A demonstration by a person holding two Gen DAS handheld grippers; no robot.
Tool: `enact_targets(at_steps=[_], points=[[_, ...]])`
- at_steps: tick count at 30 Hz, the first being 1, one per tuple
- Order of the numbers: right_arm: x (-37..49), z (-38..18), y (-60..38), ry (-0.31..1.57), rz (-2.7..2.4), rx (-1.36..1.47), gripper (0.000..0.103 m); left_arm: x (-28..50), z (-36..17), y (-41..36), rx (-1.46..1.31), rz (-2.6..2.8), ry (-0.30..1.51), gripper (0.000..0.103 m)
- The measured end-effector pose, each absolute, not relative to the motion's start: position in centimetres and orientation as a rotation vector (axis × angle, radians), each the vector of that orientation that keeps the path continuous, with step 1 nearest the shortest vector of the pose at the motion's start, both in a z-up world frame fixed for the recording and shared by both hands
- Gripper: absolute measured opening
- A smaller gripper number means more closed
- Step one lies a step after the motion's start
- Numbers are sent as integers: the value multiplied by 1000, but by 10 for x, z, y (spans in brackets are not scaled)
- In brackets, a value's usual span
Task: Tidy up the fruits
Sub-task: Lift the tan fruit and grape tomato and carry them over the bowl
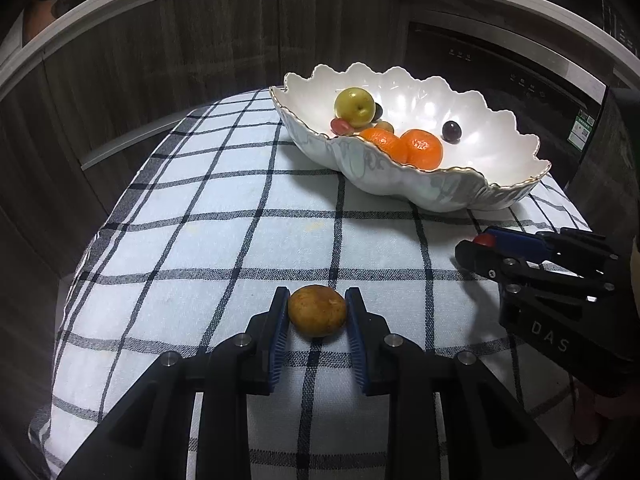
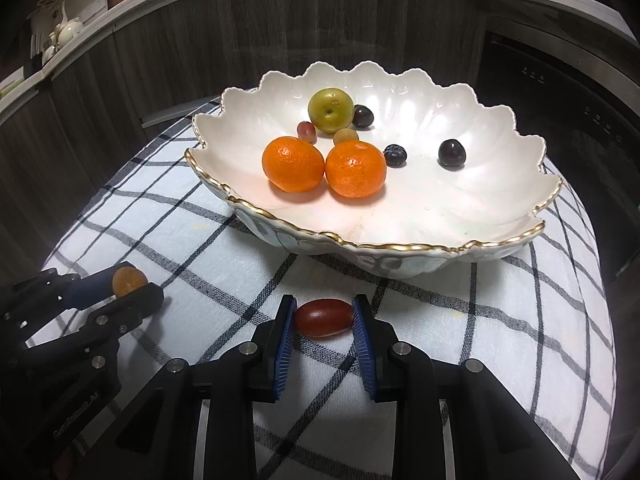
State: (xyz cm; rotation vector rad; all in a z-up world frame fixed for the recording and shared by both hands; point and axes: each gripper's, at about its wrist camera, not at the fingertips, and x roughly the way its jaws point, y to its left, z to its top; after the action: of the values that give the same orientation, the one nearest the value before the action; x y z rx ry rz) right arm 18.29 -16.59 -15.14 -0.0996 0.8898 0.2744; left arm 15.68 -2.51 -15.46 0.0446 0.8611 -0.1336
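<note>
On a checked cloth (image 1: 240, 216), the left gripper (image 1: 317, 312) clamps a small brown fruit (image 1: 317, 311); to its right, the right gripper (image 2: 323, 318) pinches a red oblong fruit (image 2: 324, 317) before the scalloped bowl (image 2: 400, 246) of fruit.

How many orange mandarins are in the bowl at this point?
2. Round orange mandarin on the left and round orange mandarin on the right touch, near the front of the white scalloped gold-rimmed bowl. None seems hidden.
</note>
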Motion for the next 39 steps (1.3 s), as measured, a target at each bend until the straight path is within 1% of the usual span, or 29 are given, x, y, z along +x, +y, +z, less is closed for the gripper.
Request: enact_targets(at_steps=[23,39], points=[[146,-99,-171,771,240,-112,30,133,-111,-30,70,-146,759,28],[136,-64,-184,710,201,-93,30,137,-81,-42,71,-173,712,28]])
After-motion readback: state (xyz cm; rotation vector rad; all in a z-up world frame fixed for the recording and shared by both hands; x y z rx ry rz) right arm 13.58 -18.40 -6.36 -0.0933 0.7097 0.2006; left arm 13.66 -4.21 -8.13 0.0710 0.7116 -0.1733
